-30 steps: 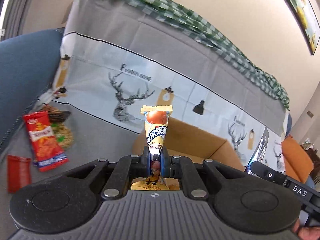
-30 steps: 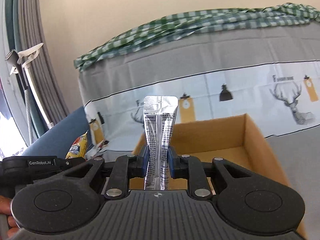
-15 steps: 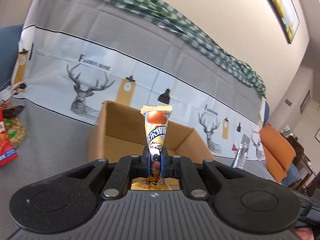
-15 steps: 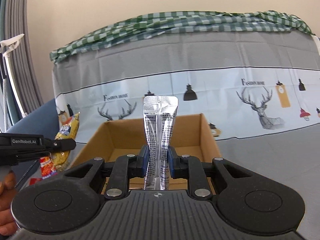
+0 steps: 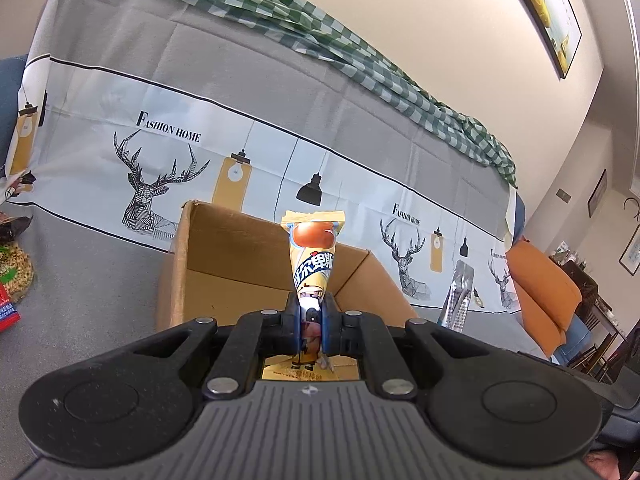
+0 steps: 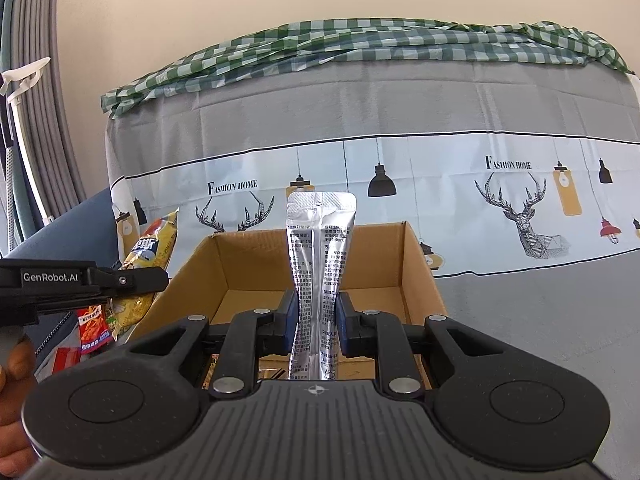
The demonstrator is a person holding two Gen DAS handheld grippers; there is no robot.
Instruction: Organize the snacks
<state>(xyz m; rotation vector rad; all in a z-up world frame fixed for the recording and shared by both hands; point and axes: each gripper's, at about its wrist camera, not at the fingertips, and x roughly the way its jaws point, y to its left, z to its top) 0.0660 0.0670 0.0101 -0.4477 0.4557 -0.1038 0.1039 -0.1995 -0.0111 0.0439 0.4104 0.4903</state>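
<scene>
The left hand-held gripper (image 5: pixel 311 317) was clamped on a yellow cone-shaped snack packet (image 5: pixel 313 256) that stood upright between its blue pads, in front of the open cardboard box (image 5: pixel 188 264) on the grey sofa seat (image 5: pixel 92 280). The right hand-held gripper (image 6: pixel 317 320) pinched a silver foil sachet (image 6: pixel 319 248) upright, just before that same box (image 6: pixel 420 276), whose brown floor showed beyond the sachet. Further red and yellow snack bags (image 6: pixel 94 326) lay to the box's left, against the deer-print sofa cover (image 6: pixel 520 208).
</scene>
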